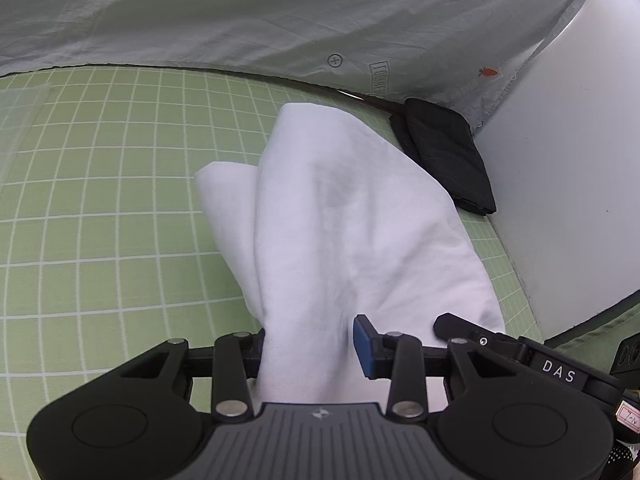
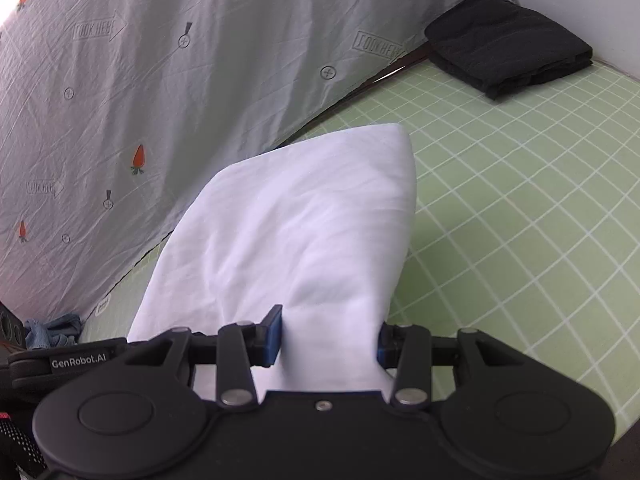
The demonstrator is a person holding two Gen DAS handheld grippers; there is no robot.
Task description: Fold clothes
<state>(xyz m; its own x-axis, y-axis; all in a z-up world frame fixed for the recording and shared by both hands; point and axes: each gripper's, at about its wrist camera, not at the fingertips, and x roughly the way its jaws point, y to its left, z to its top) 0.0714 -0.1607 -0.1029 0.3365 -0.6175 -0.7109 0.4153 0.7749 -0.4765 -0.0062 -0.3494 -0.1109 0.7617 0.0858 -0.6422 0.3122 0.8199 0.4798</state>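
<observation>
A white garment (image 1: 340, 216) lies folded over on the green grid mat (image 1: 100, 200). My left gripper (image 1: 310, 346) is shut on its near edge, cloth bunched between the blue-padded fingers. In the right wrist view the same white garment (image 2: 296, 232) rises from the mat (image 2: 520, 208) into my right gripper (image 2: 330, 338), which is shut on another part of the near edge. Both grippers hold the cloth lifted a little, and its far end rests on the mat. The right gripper's body (image 1: 520, 350) shows close beside the left one.
A folded black garment (image 1: 444, 152) lies at the mat's far corner by a white wall (image 1: 580, 140); it also shows in the right wrist view (image 2: 508, 44). A grey printed sheet (image 2: 120, 100) hangs along the mat's back edge. A blue cloth (image 2: 52, 332) lies at the left.
</observation>
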